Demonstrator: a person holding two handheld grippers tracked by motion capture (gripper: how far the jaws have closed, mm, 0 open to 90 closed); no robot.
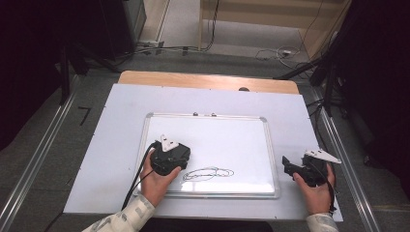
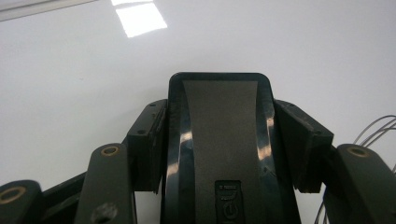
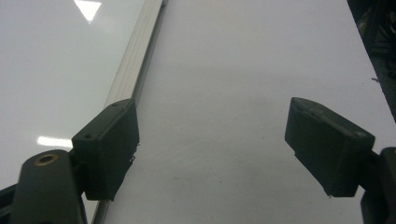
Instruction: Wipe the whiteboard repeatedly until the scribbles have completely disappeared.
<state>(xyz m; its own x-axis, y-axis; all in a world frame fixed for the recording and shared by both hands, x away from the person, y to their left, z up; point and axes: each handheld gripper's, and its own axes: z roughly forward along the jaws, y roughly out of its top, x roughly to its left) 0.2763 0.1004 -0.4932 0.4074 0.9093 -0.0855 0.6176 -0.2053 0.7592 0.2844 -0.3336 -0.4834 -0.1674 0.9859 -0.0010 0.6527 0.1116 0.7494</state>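
Note:
A white whiteboard (image 1: 217,140) with a silver frame lies flat on the table. Near its front edge is a looping black scribble (image 1: 208,173), whose lines also run along the right edge of the left gripper view (image 2: 379,128). My left gripper (image 1: 169,157) rests on the board just left of the scribble. It is shut on a black eraser with a grey felt face (image 2: 219,121), which is pressed flat to the board. Off the board's right edge, my right gripper (image 1: 290,166) stands open over the table cover, with nothing between its fingers (image 3: 112,144).
A white sheet (image 1: 111,145) covers the wooden table (image 1: 208,79) under the board. The board's silver frame (image 3: 135,60) runs just left of the right gripper. Cables and dark stands lie on the floor beyond the far edge. Metal rails flank the table.

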